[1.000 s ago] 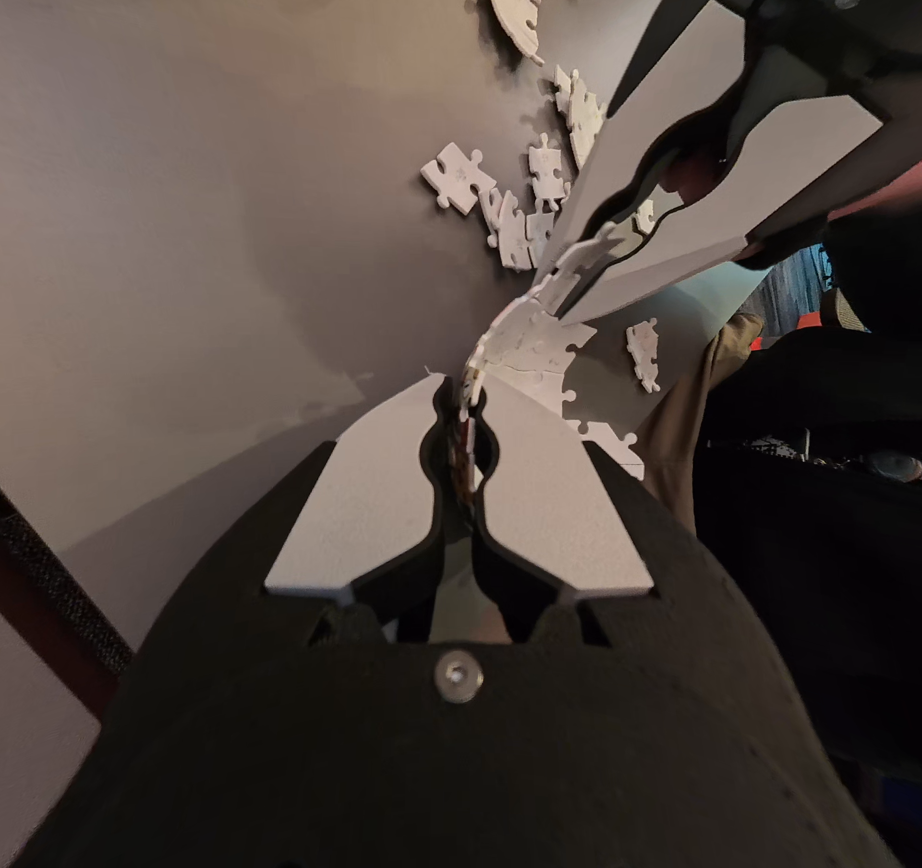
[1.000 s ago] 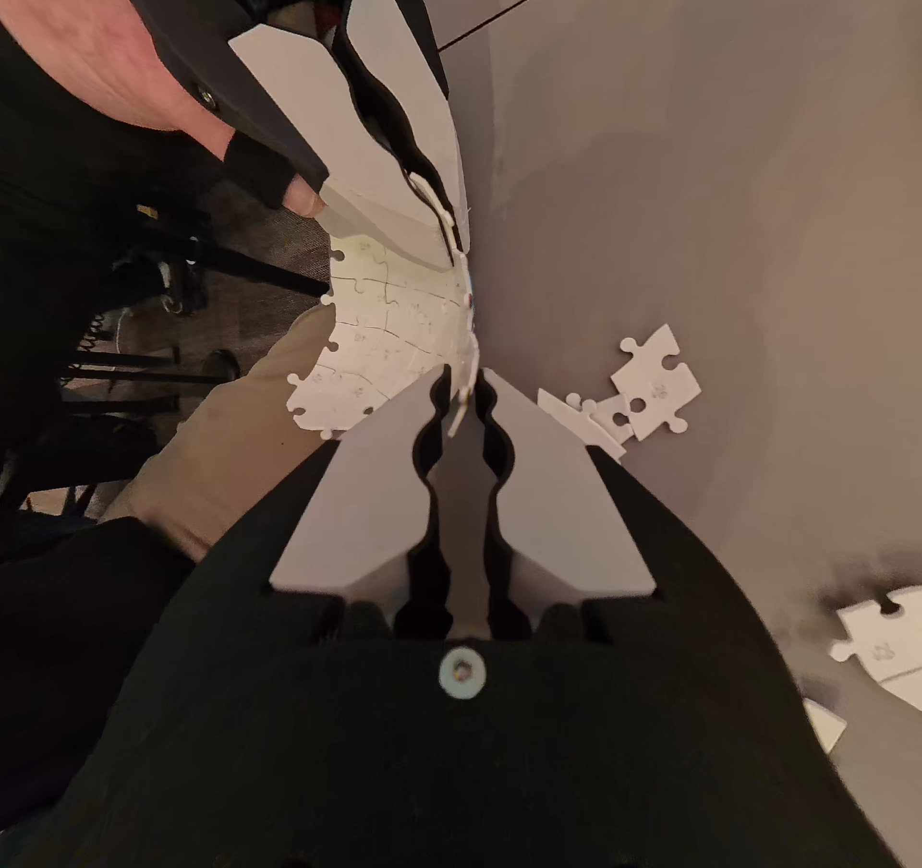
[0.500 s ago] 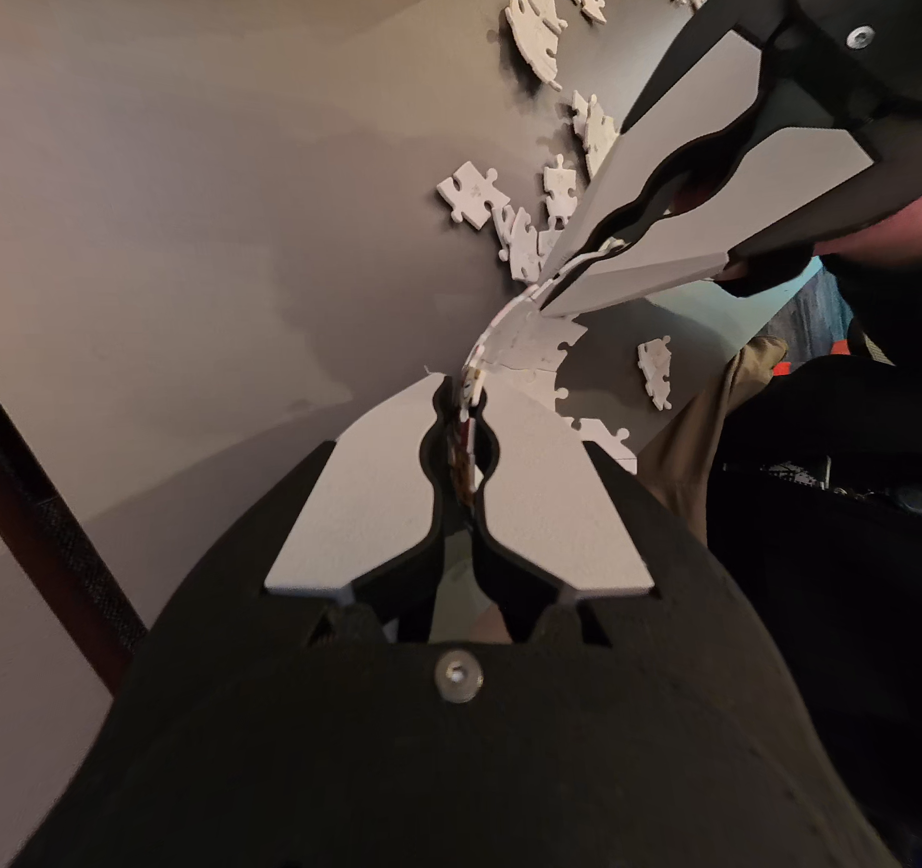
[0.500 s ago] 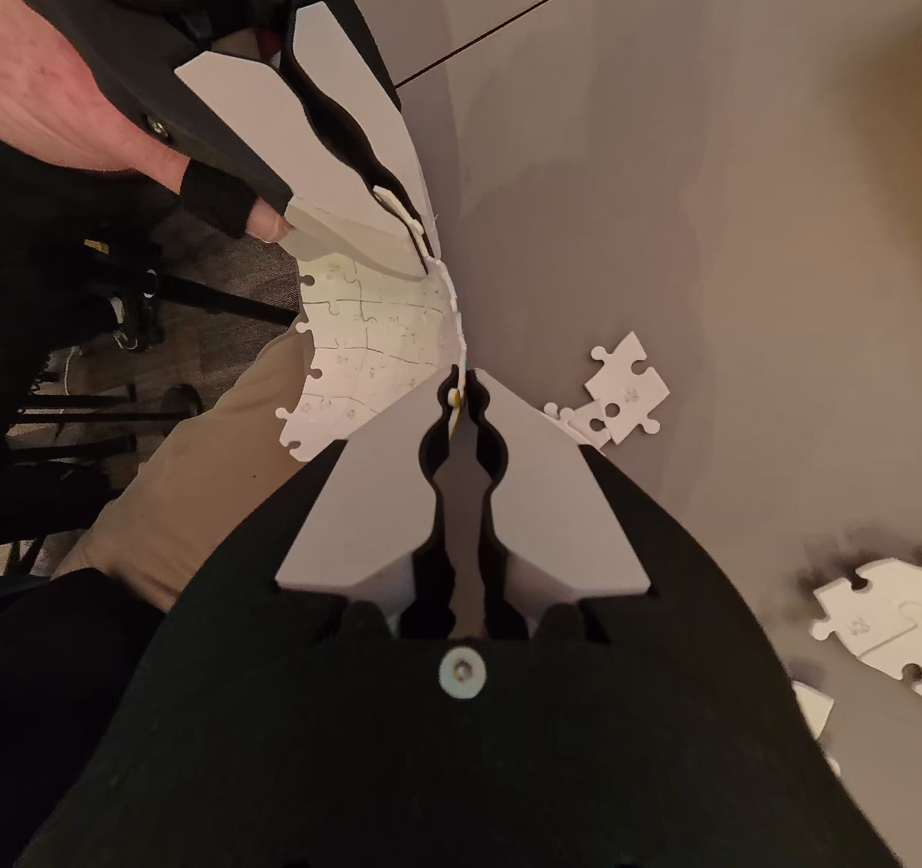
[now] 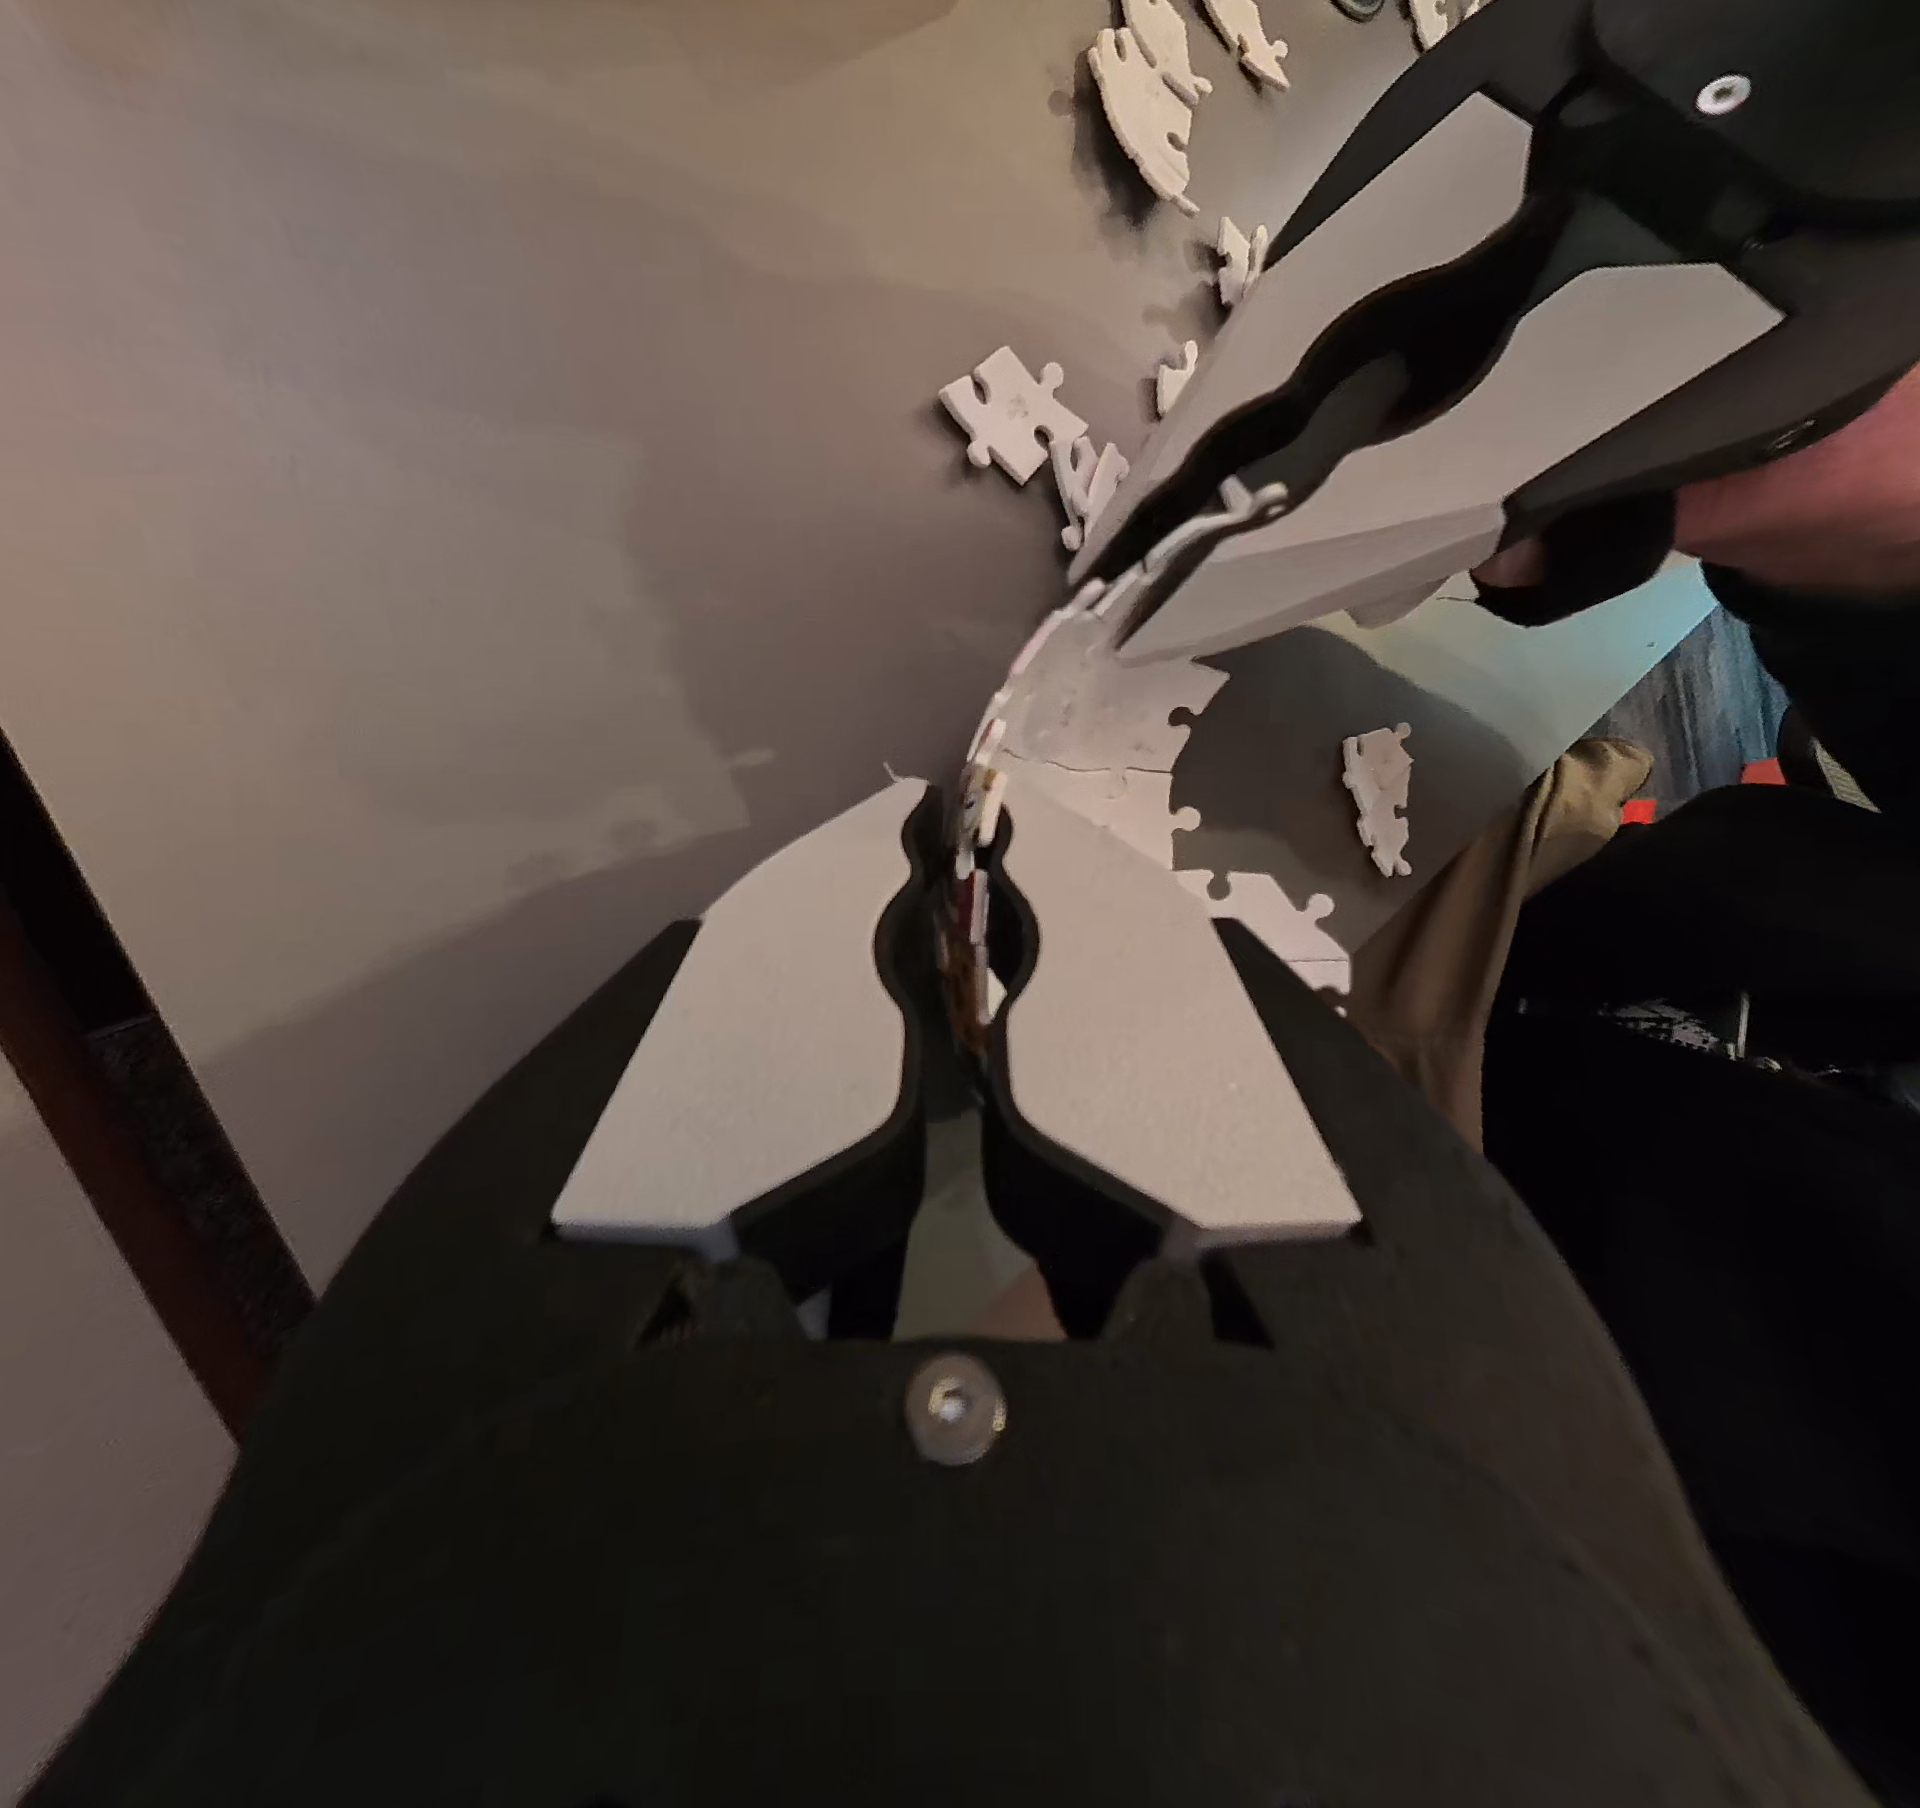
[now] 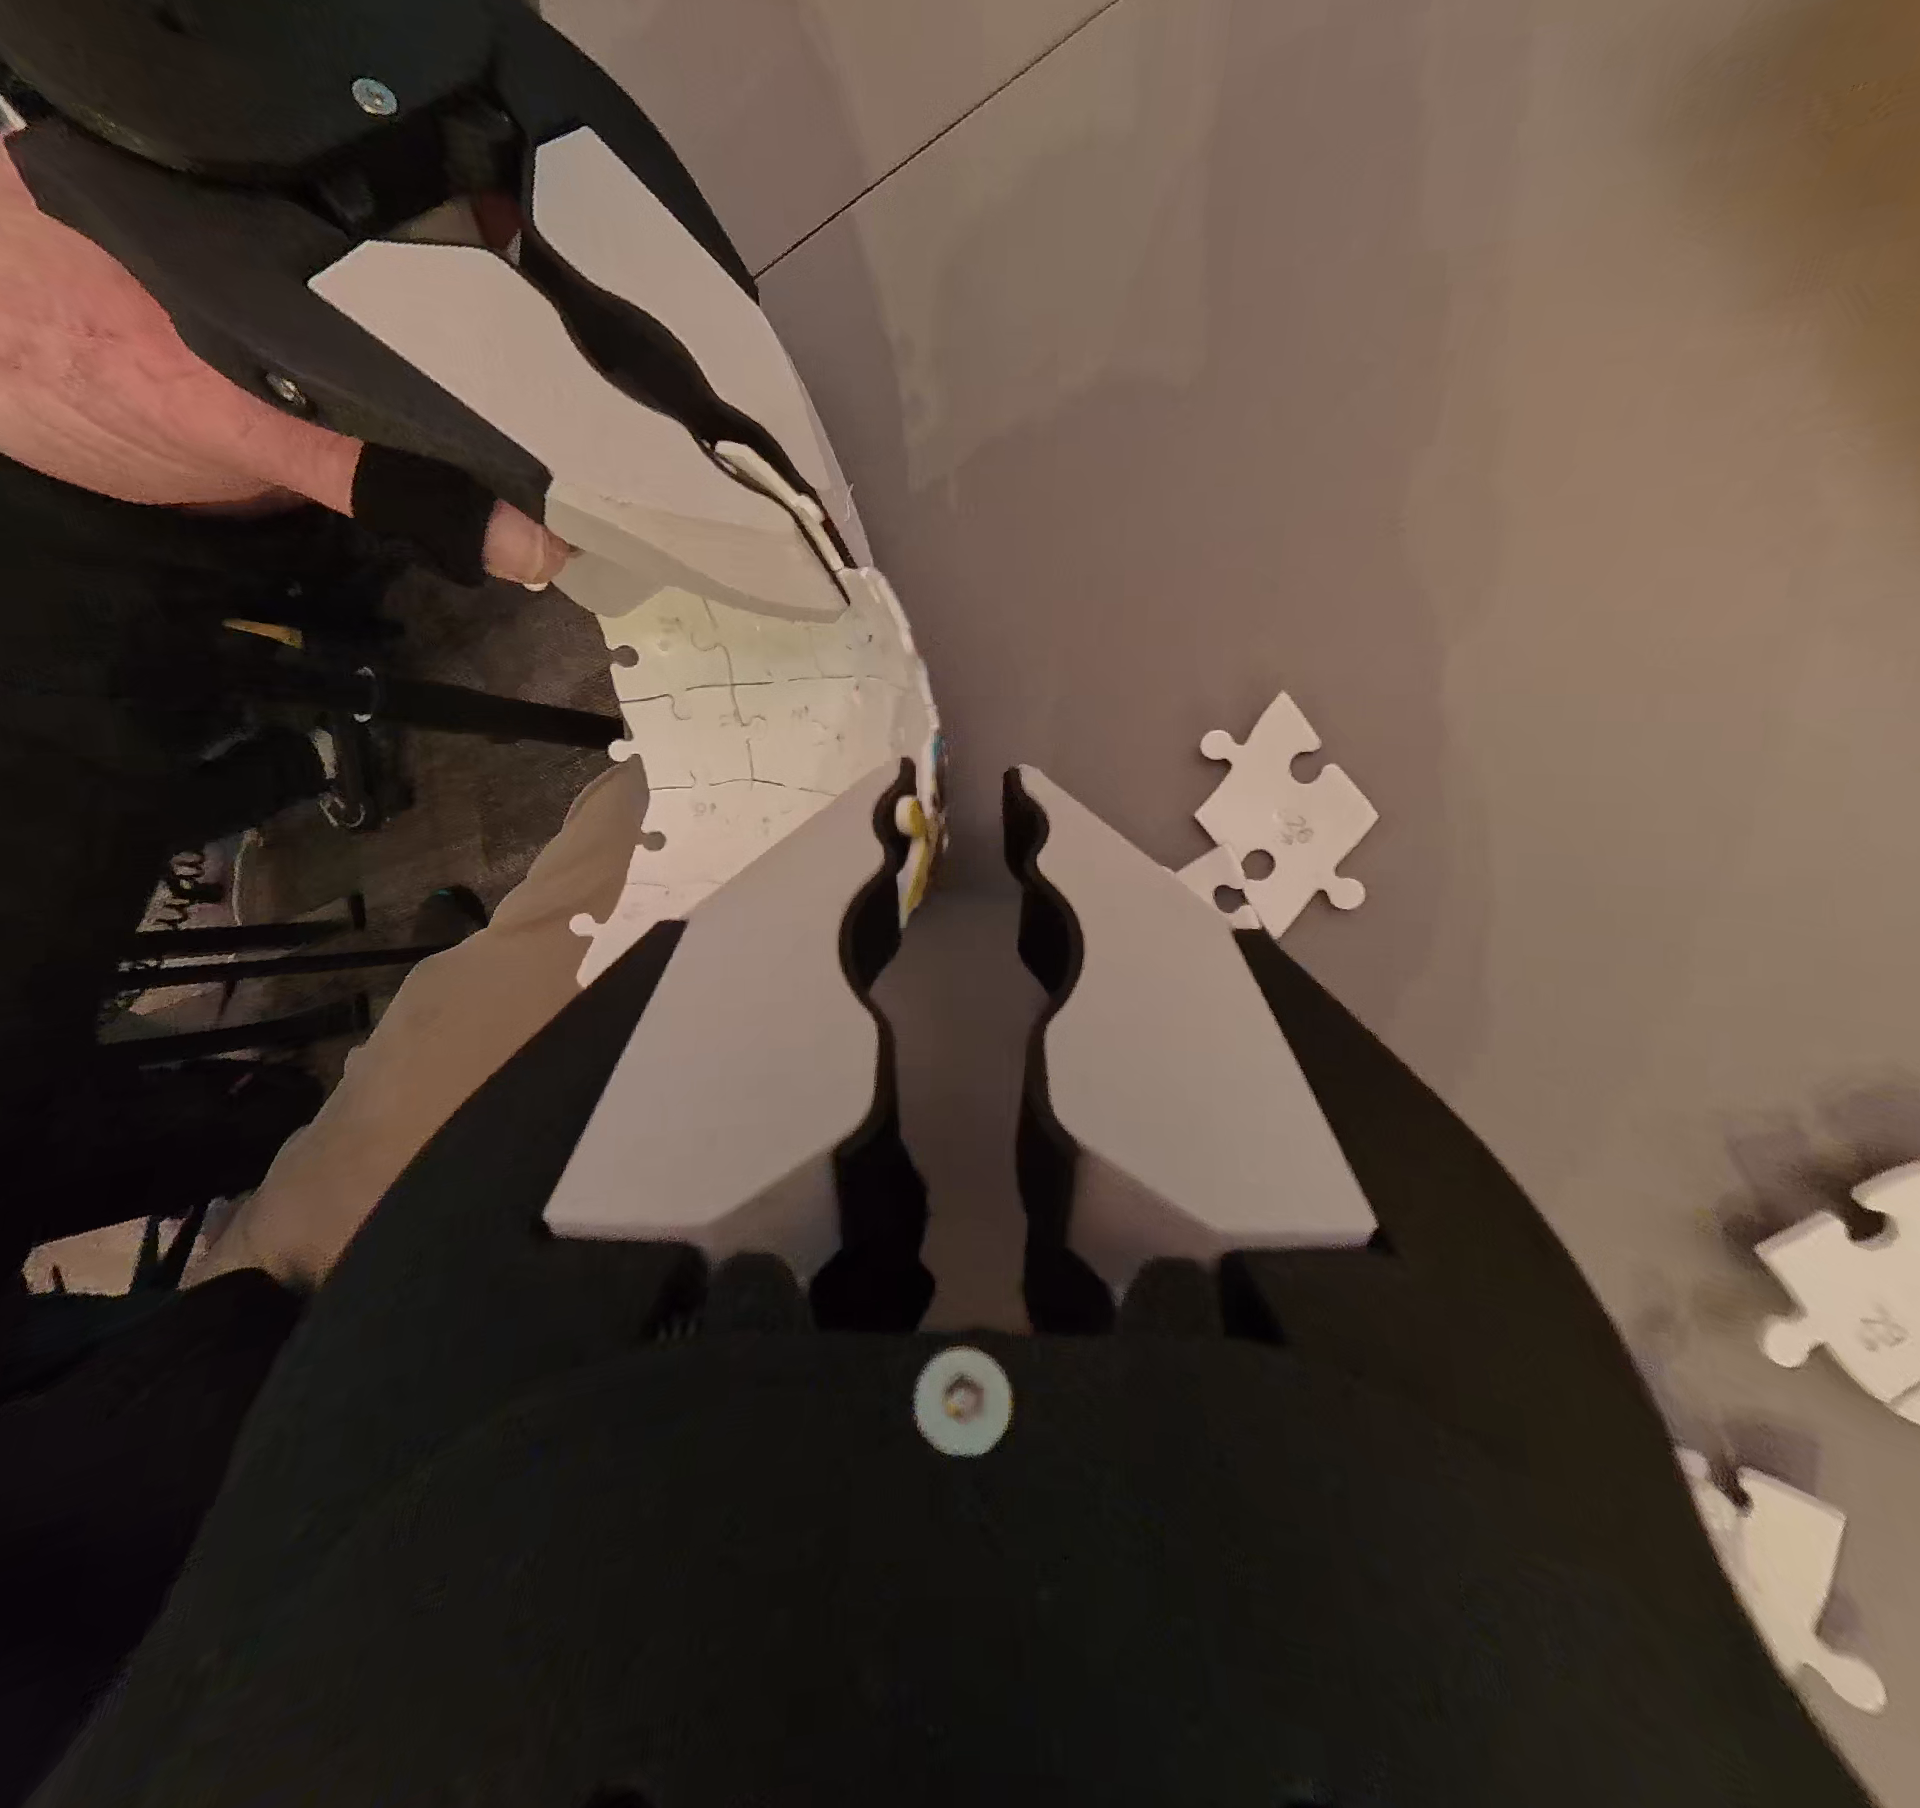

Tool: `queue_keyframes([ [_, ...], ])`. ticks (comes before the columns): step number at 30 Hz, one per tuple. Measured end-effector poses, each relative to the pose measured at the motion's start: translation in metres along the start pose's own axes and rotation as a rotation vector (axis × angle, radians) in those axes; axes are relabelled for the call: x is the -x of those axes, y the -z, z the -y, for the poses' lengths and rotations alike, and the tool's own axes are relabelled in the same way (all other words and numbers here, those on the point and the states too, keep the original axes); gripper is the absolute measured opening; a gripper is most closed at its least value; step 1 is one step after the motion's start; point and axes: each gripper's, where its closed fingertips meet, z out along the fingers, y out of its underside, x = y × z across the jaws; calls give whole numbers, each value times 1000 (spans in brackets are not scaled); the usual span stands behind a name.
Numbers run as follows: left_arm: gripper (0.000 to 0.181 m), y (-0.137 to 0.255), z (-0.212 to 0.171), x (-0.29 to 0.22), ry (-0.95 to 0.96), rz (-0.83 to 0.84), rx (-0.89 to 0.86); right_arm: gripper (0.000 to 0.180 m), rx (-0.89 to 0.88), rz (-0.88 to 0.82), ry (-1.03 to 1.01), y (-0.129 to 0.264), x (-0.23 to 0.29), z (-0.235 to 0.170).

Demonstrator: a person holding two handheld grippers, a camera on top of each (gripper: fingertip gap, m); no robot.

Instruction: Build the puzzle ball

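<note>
Left gripper clamps the curved puzzle shell – only the right wrist view shows right gripper parted

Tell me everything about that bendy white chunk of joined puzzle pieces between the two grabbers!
The curved white shell of joined puzzle pieces bends like part of a ball. Thin seams cross its pale inner side, knobs line its free edge, and some colour shows at its rim. The left gripper is shut on one end; the other end sits between the fingers of the open right gripper, off the grey table.
</note>
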Motion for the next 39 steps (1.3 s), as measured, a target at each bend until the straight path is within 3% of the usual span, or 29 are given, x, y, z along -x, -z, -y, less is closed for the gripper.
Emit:
queue_keyframes([
  [3, 6, 0, 0, -1, 1, 0, -4, 15, -5, 24, -16, -3, 3, -2],
  [7, 6, -2, 1, -2, -2, 2, -5, 3, -30, 20, -2, -3, 4, 0],
  [17, 5, -2, 1, -2, -1, 1, -4, 2, -41, 12, -18, -5, 2, -1],
  [19, 5, -2, 0, -1, 1, -2, -1, 3, -35, 26, -21, -5, 4, -2],
  [21, 6, -2, 0, -1, 9, -6, -13, 20, -38, 25, -17, -4, 5, -1],
  [24, 6, -2, 0, 0, 14, -8, -18, 23, -42, 32, -10, 0, 6, -1],
  [33, 7, 0, -1, 1, 23, -8, -26, 25, -124, 41, 24, 56, -1, -3],
  [39, 11, -1, -1, 0, 26, -18, -26, 28, -31, 34, 136, 84, 8, -45],
])
